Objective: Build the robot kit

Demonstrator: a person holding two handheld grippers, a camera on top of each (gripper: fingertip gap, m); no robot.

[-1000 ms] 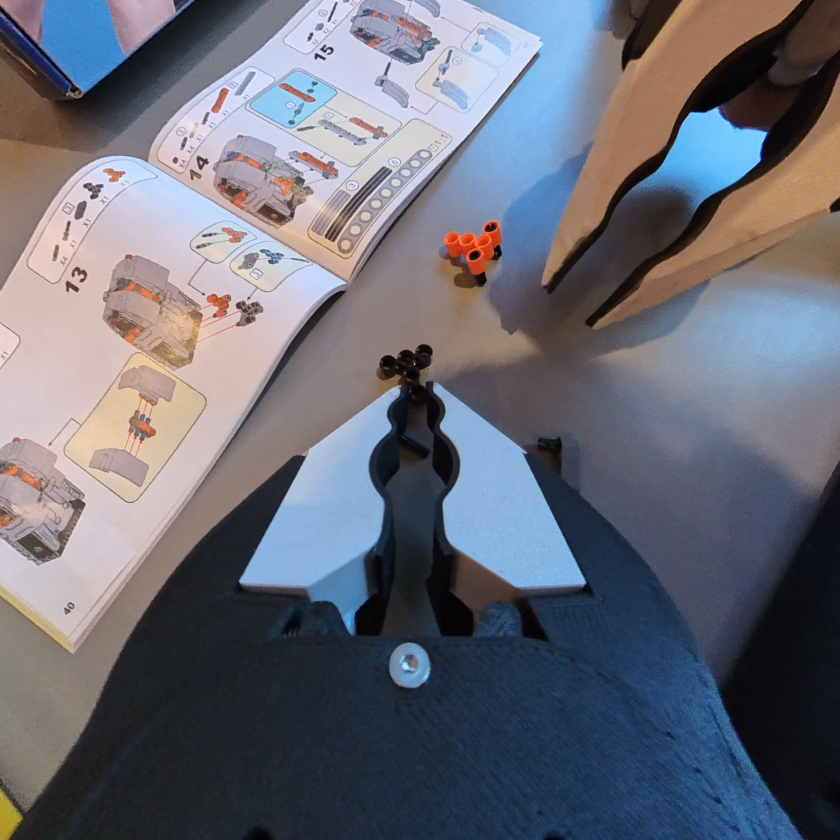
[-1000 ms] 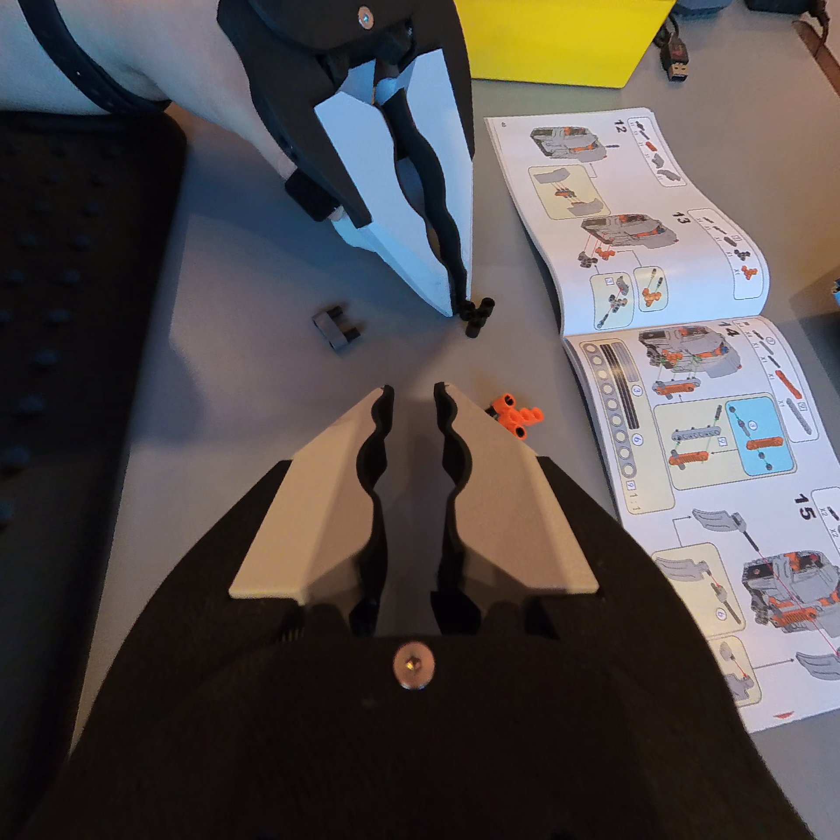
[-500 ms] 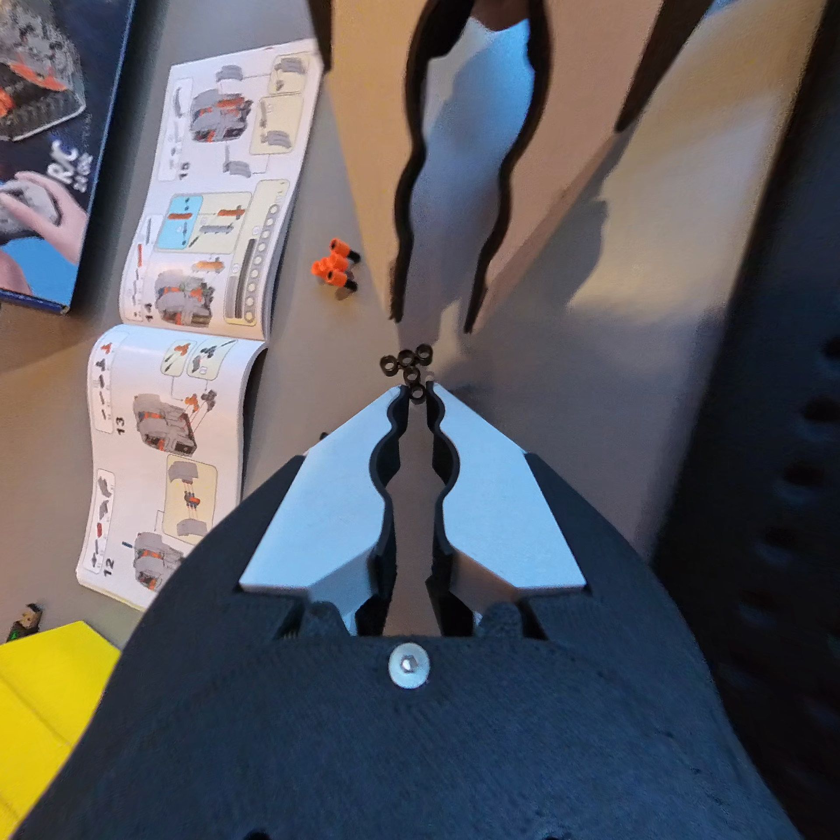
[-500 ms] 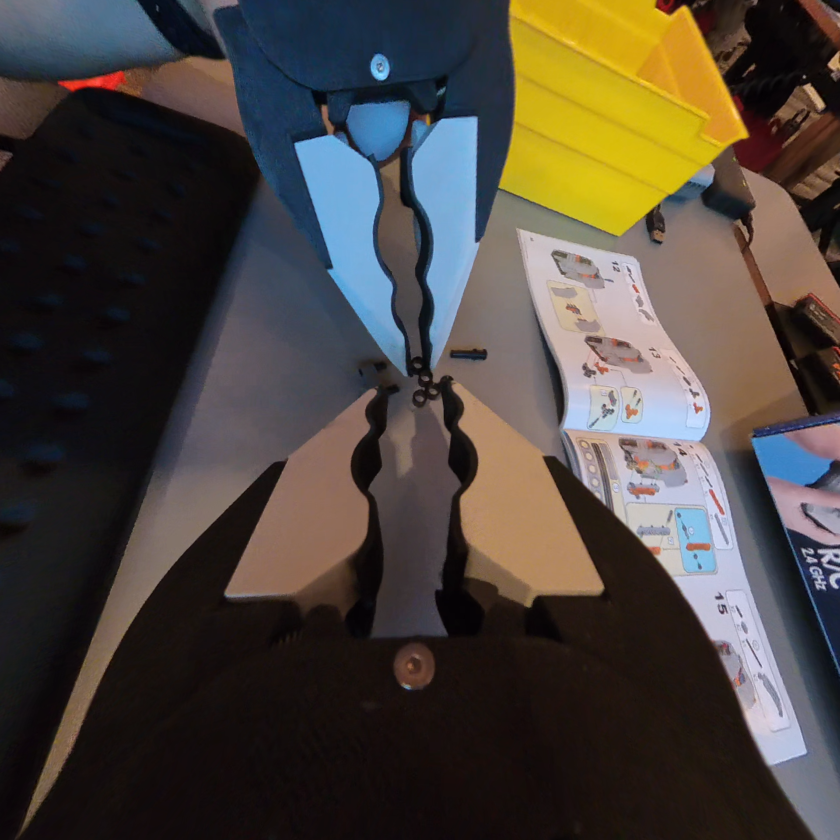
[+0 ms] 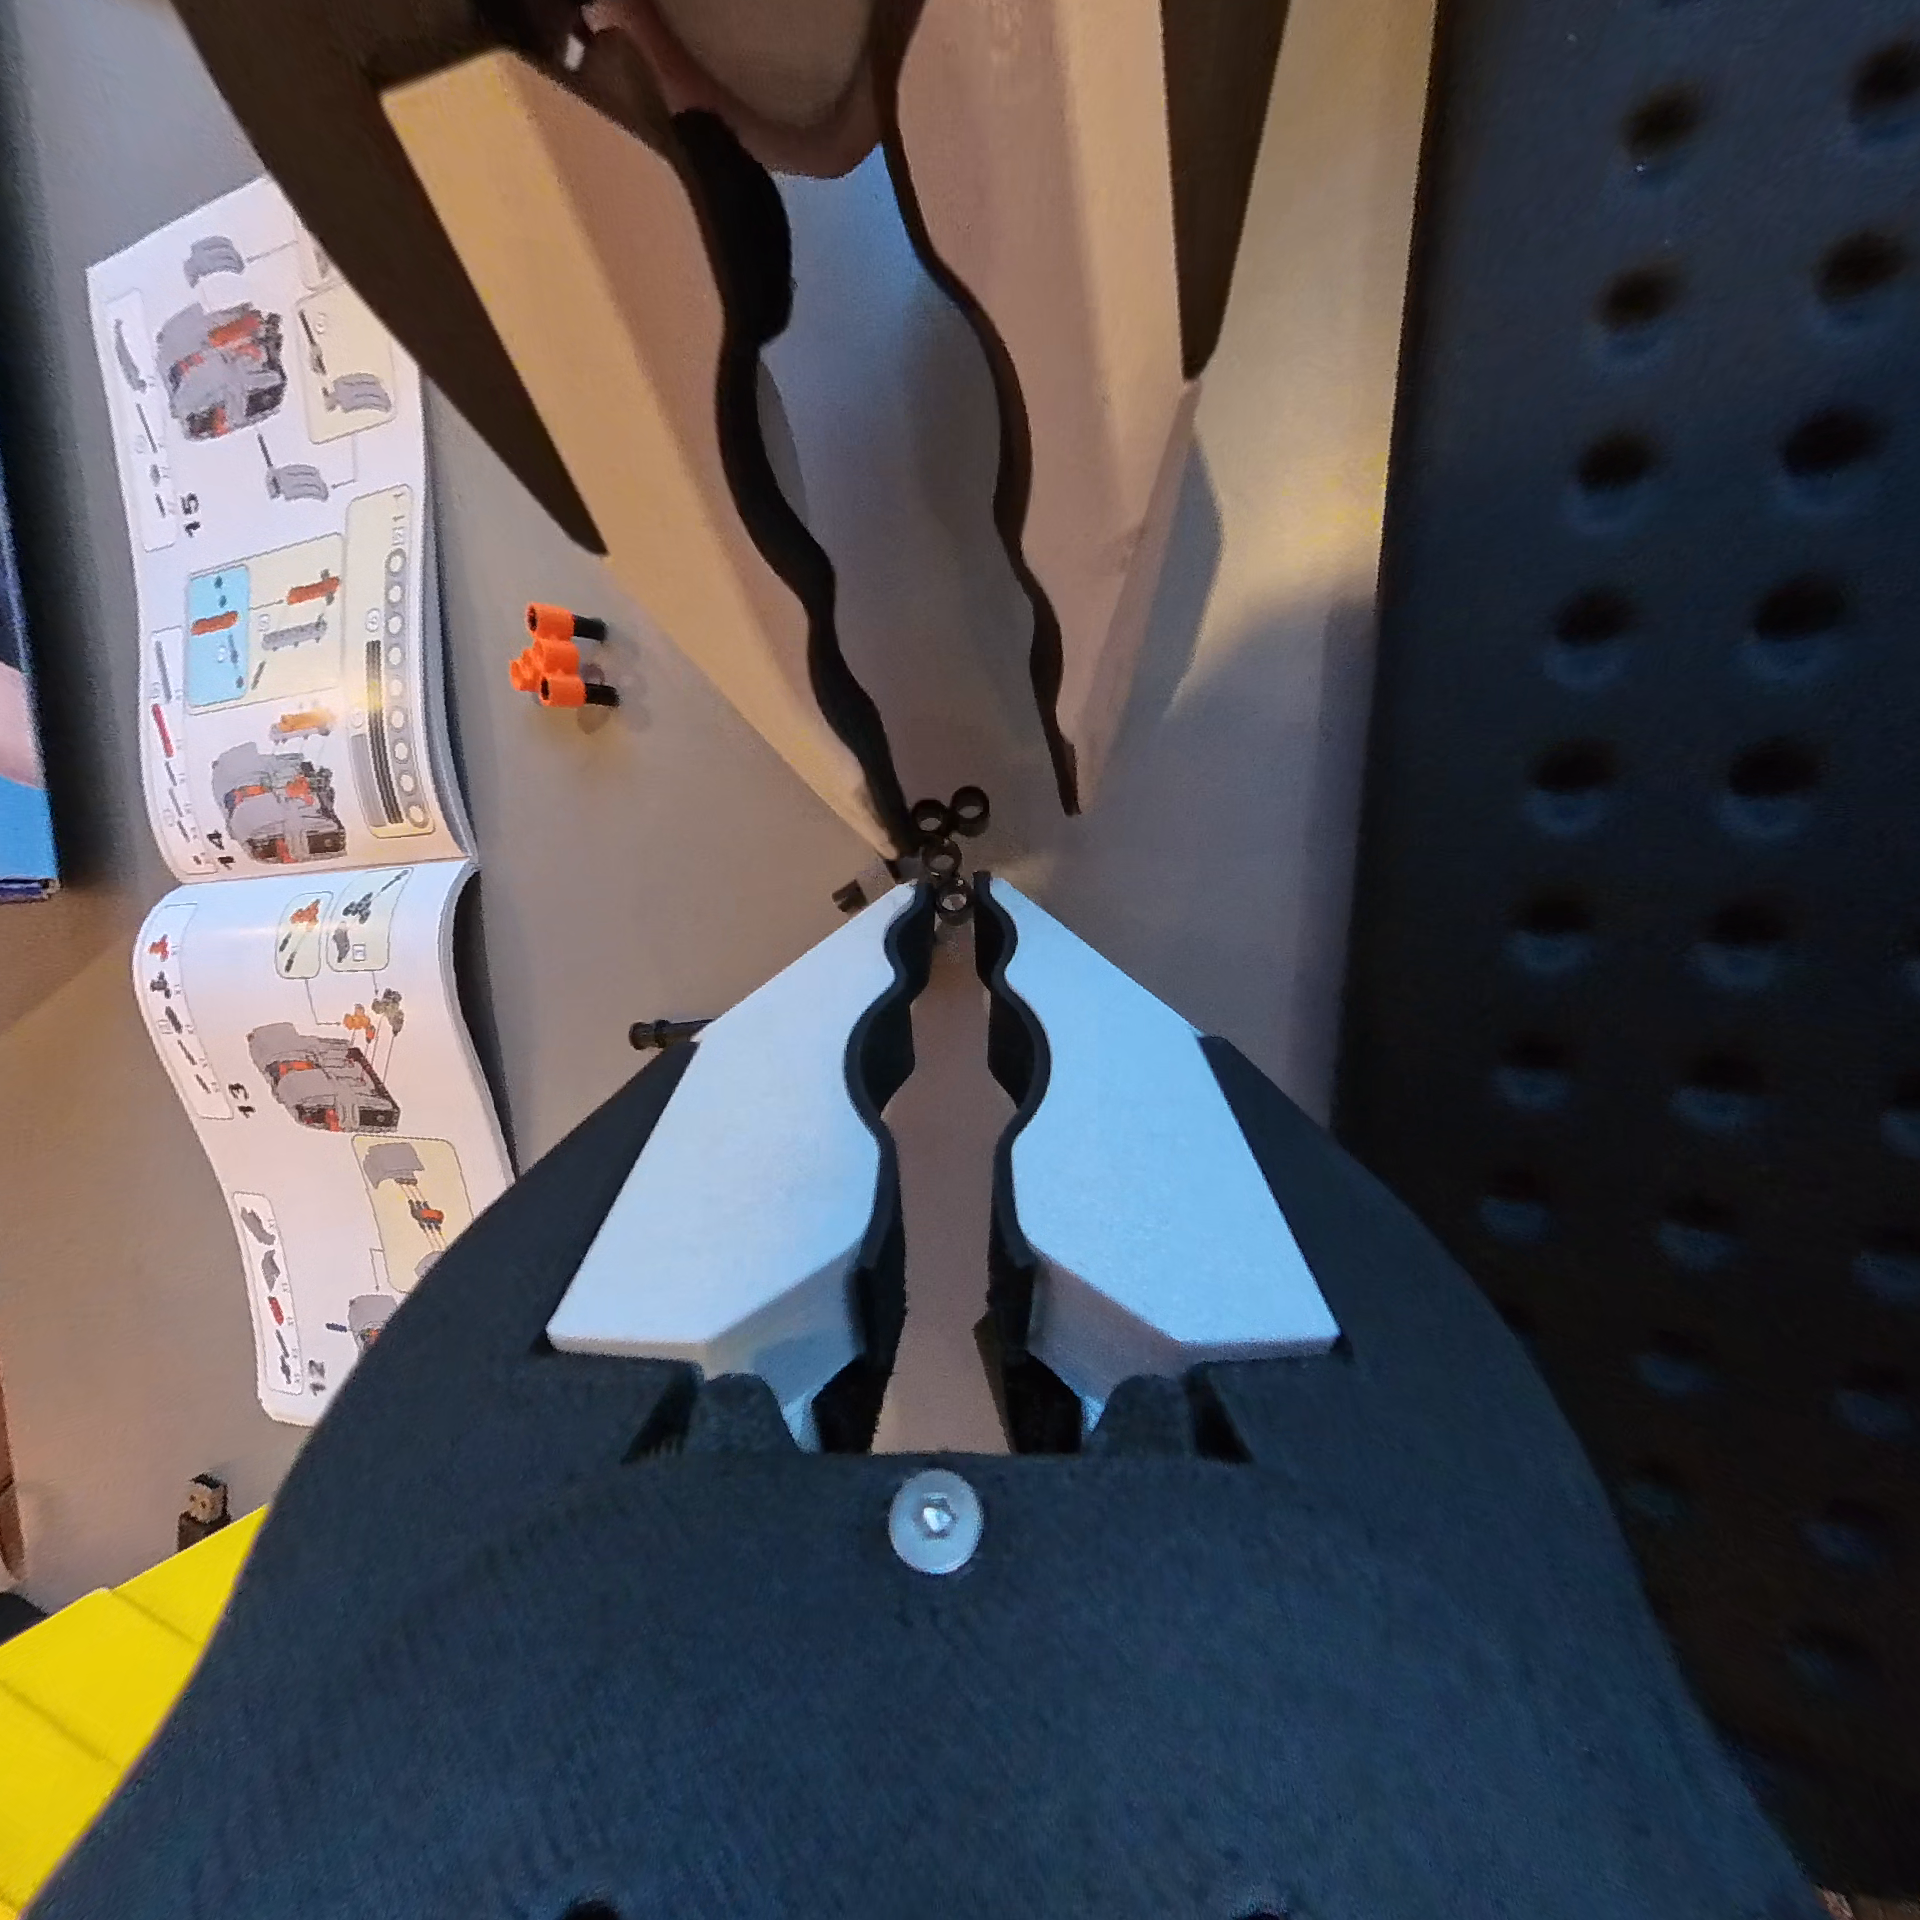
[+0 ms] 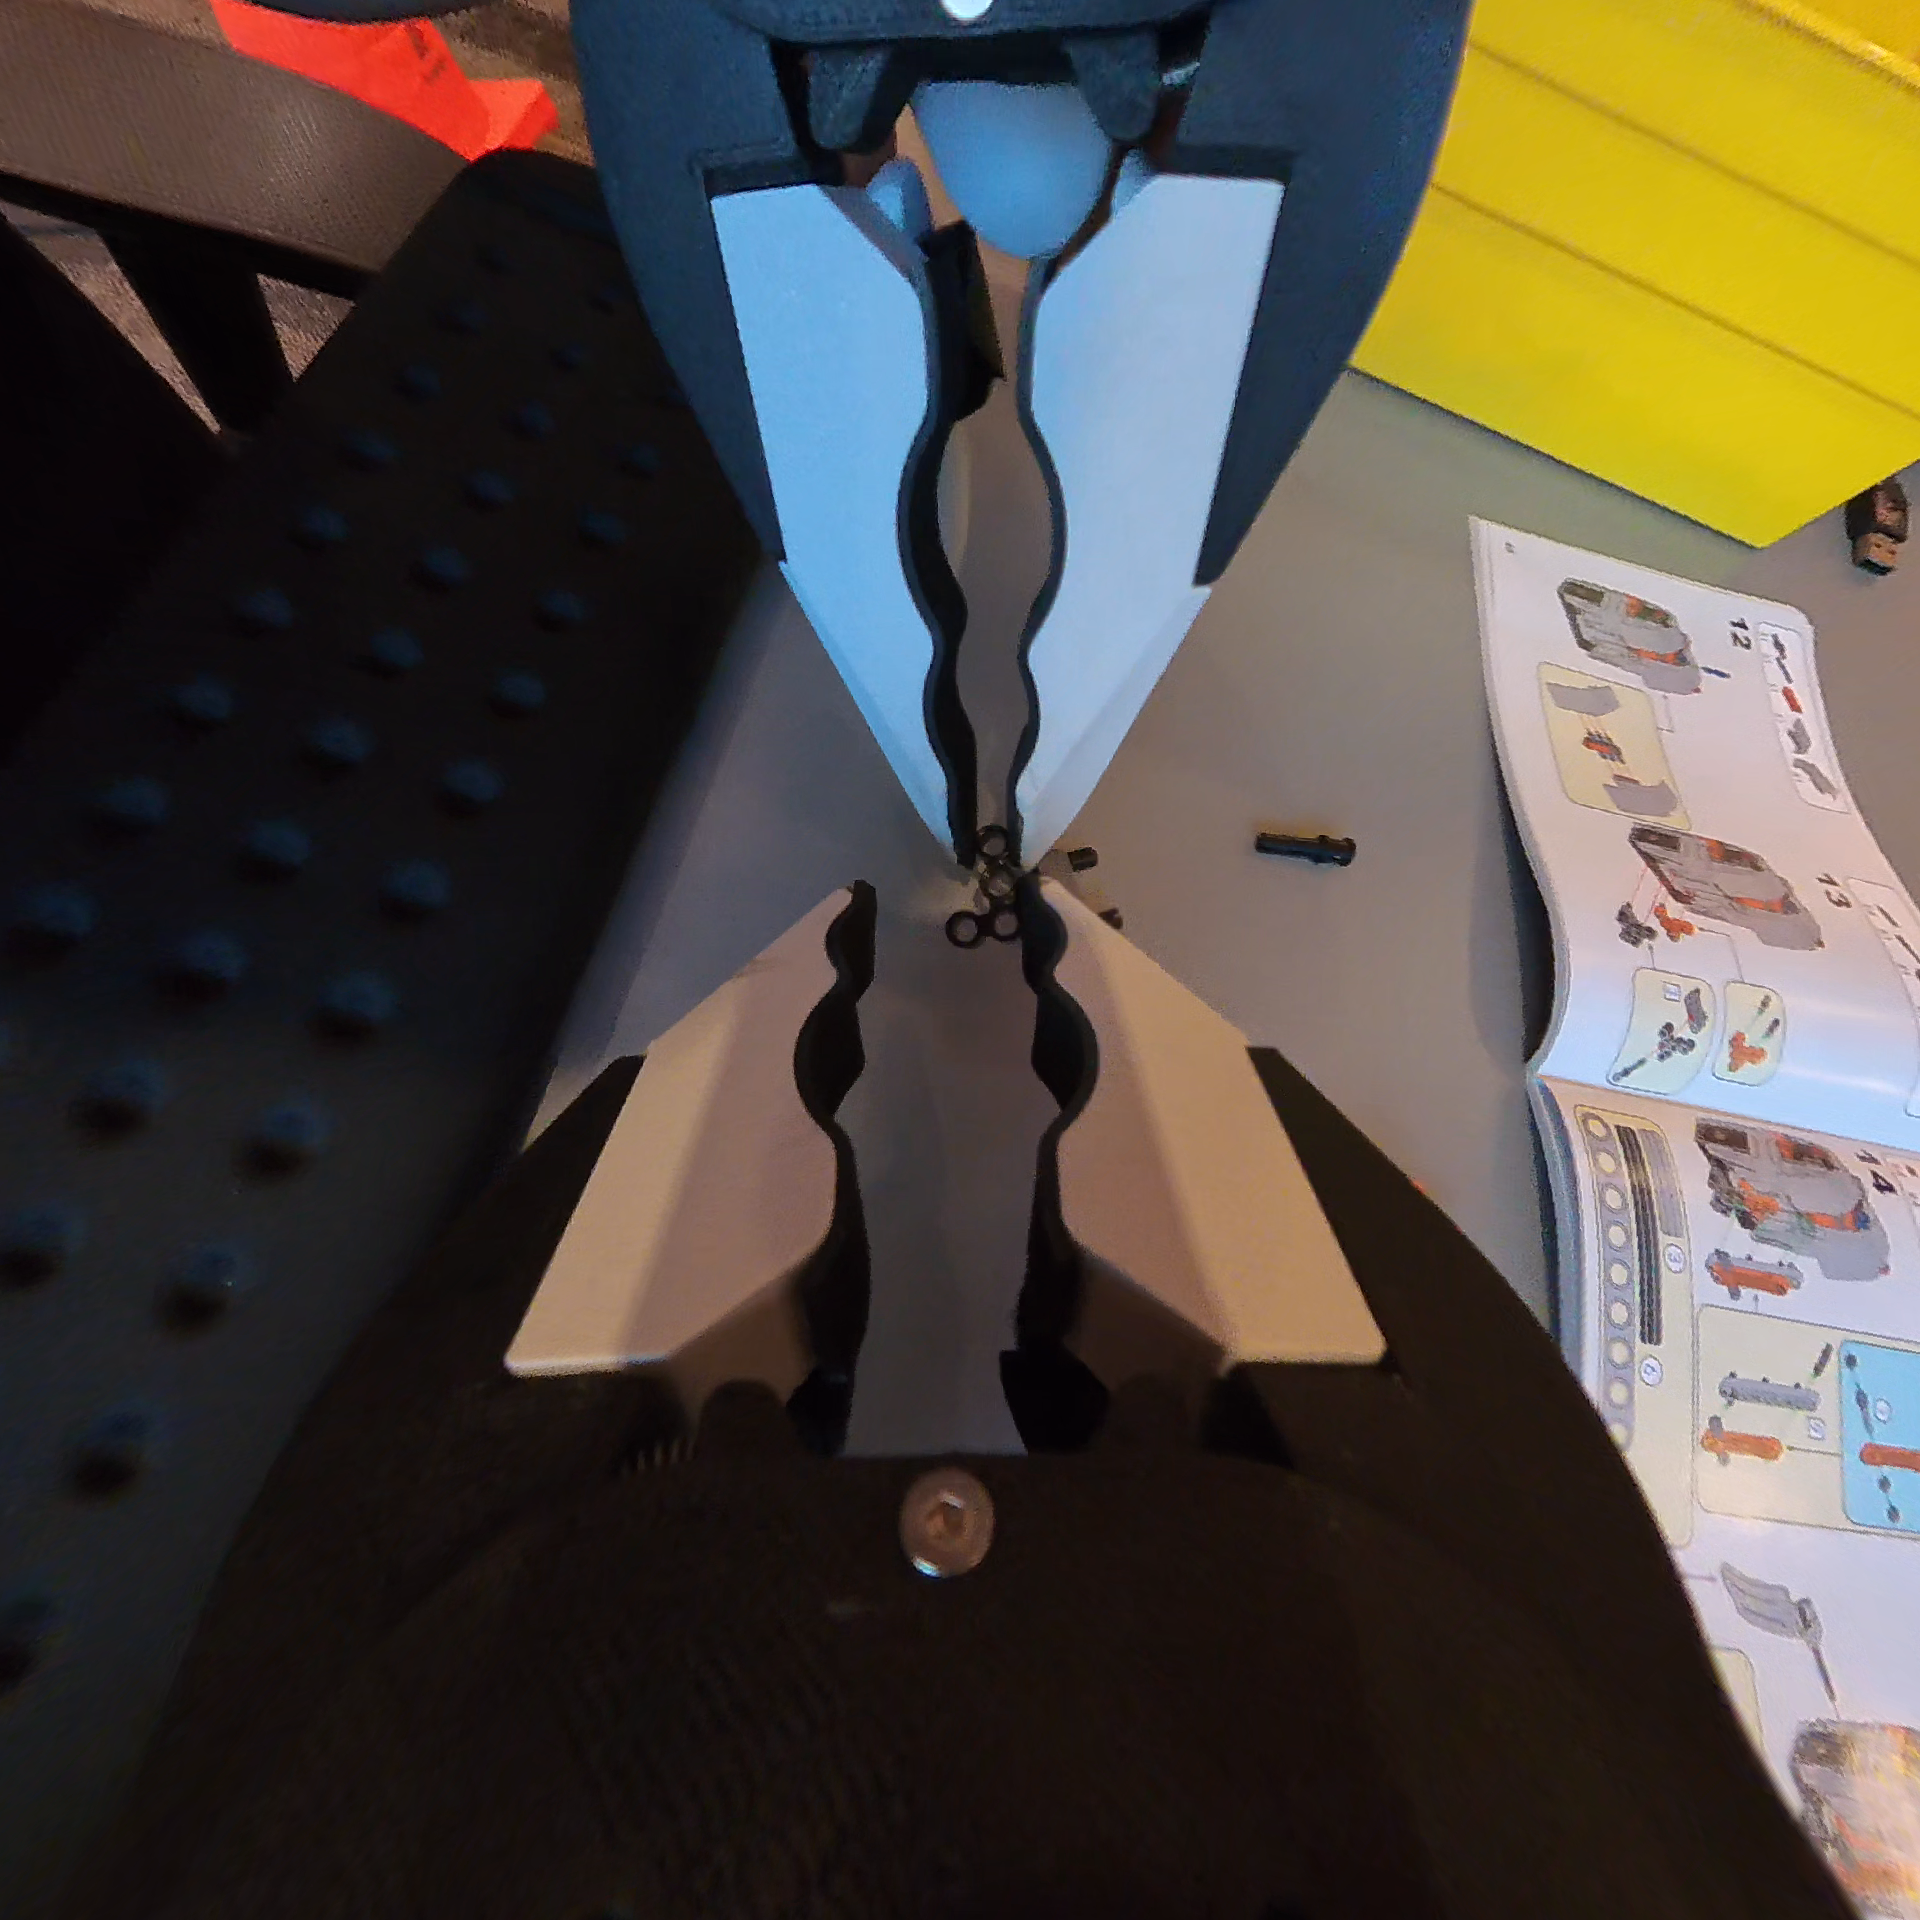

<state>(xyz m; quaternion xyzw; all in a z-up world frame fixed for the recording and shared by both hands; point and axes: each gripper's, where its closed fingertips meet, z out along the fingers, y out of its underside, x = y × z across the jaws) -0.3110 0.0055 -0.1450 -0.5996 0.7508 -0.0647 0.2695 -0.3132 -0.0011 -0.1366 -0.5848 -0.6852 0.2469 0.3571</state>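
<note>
1. Our left gripper (image 5: 948, 902) pinches the stem of a small black connector piece (image 5: 943, 836), held above the grey worktop (image 5: 644, 831).
2. Our right gripper (image 6: 940, 902) faces it, jaws spread; one tip touches the piece.
3. An orange connector (image 5: 556, 657), a black pin (image 6: 1304, 847) and an open instruction booklet (image 6: 1704, 935) lie apart; a ribbed black mat (image 6: 312, 727) sits beside.
</note>
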